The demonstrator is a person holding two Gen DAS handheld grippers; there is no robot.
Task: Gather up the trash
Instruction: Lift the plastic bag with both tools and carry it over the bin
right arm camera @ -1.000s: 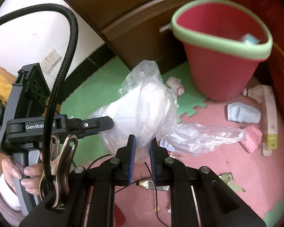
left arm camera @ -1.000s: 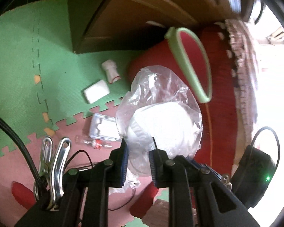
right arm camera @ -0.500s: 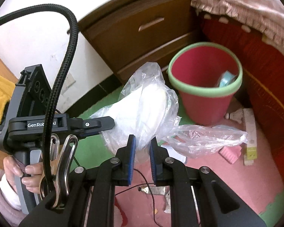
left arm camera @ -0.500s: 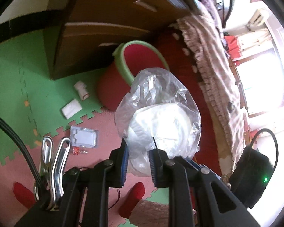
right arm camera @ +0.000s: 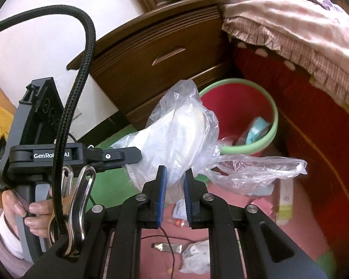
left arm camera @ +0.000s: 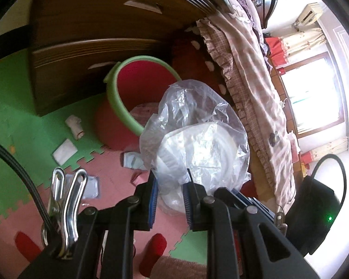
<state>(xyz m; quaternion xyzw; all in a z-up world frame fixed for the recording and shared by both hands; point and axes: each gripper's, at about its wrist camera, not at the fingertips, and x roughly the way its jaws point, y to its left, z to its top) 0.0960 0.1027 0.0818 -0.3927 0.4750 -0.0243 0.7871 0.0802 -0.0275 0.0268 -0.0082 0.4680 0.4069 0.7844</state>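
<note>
Both grippers have risen, lifting the clear plastic bag (left arm camera: 197,139) off the floor, now beside the red bin (right arm camera: 242,114). Left gripper (left arm camera: 169,200) fingers pinch the bag's lower end; right gripper (right arm camera: 174,195) fingers pinch its side.

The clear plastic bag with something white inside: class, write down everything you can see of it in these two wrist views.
The clear plastic bag is thin, crinkled and glossy, wrapped loosely round a white, rounded, bowl-like bundle. It is off the floor, gripped from two sides: the left gripper and the right gripper each pinch its lower part between blue pads. A loose, empty tail of film trails sideways. The bag hangs in front of the red bin with a green rim, not yet inside it.
</note>
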